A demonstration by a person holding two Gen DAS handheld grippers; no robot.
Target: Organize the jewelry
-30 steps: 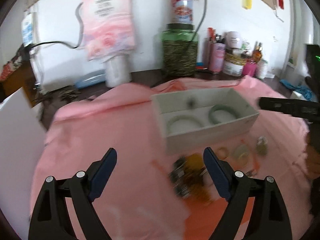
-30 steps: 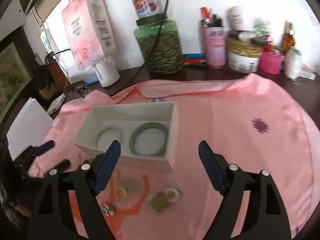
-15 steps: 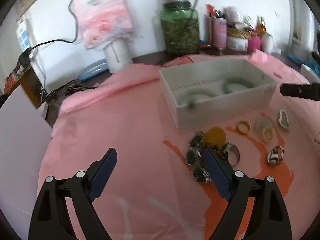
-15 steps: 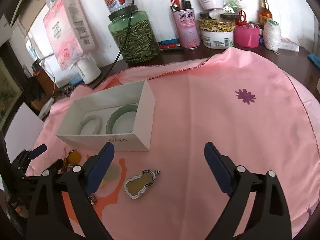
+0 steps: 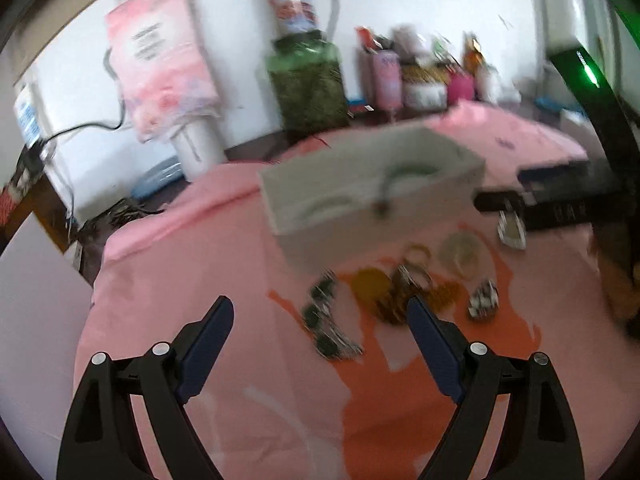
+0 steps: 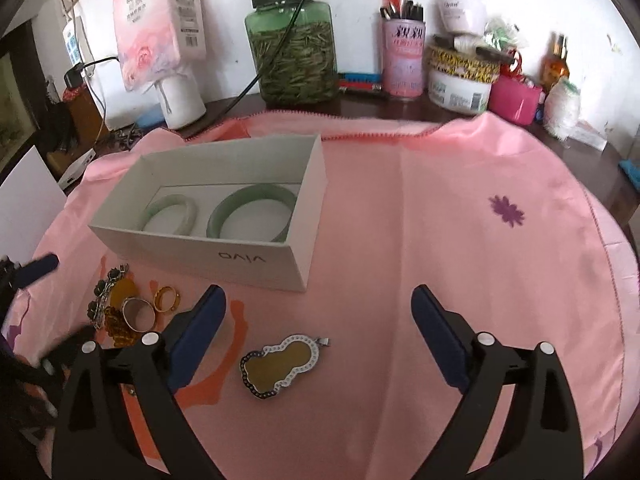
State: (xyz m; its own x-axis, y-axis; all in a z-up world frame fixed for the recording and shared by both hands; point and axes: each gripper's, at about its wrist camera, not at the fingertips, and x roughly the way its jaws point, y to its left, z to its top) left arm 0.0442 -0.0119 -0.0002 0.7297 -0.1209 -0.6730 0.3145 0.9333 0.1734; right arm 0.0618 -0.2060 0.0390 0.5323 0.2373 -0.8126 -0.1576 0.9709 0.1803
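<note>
A white box (image 6: 208, 256) on the pink cloth holds two green jade bangles, a pale one (image 6: 170, 214) and a darker one (image 6: 252, 216). In front of it lie a gourd-shaped pendant (image 6: 280, 364), a gold ring (image 6: 166, 299), a silver ring (image 6: 138, 314), a green-stone bracelet (image 6: 104, 292) and amber pieces (image 6: 120, 330). My right gripper (image 6: 318, 294) hangs open above the cloth, just beyond the pendant. My left gripper (image 5: 320, 304) is open over the blurred bracelet (image 5: 324, 320), holding nothing. The box (image 5: 340, 232) lies beyond it.
The pink cloth (image 6: 440, 220) covers a round table. At the back stand a green jar (image 6: 292, 52), a pink pen cup (image 6: 402, 60), tubs, a pink container (image 6: 514, 100) and a tissue pack (image 6: 156, 28). A white board (image 5: 32, 320) leans at the left.
My right gripper has sunk toward the cloth and its jaws have widened; the gourd pendant now lies between its fingers. My left gripper has shifted so the bracelet sits between its fingers.
</note>
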